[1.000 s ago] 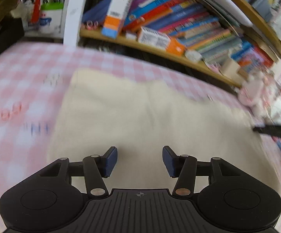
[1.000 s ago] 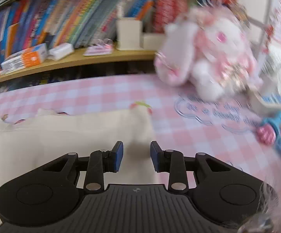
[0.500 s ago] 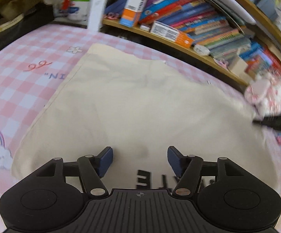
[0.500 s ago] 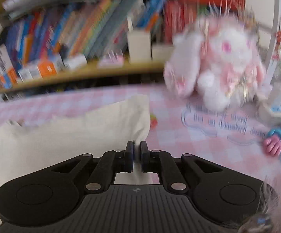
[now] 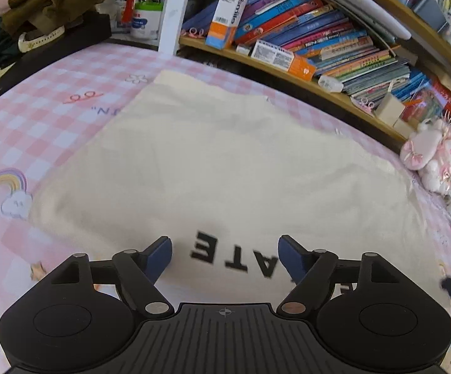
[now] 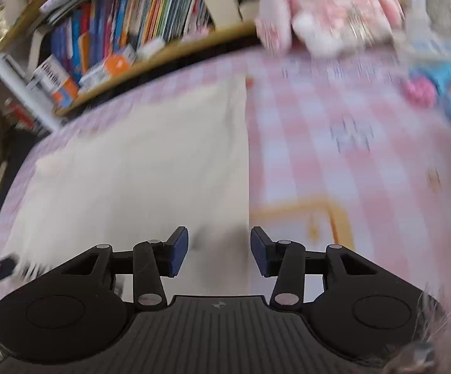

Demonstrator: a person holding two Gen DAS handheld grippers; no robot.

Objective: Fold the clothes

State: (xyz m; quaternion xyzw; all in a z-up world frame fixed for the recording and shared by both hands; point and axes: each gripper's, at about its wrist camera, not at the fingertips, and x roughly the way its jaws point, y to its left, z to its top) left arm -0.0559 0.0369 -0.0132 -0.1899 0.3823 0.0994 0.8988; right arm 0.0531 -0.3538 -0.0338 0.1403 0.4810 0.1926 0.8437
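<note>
The left tongs (image 5: 225, 251) stand wide open and hold nothing, poised above the near part of the cream shirt (image 5: 219, 162), over its black letters (image 5: 235, 257). The right tongs (image 6: 219, 251) are open too, empty, straddling the shirt's (image 6: 138, 168) straight right edge. The shirt lies spread flat on the pink checked sheet (image 5: 38, 115), in front of the bookshelf (image 5: 303, 71) and near the plush toy (image 5: 431, 155). Judging by this, folding has barely begun: most folds remain.

The garment (image 5: 225, 168) lies spread on the bench (image 5: 32, 118); behind it runs a shelf of books (image 5: 312, 40), a plush toy (image 5: 431, 155) at its right.
</note>
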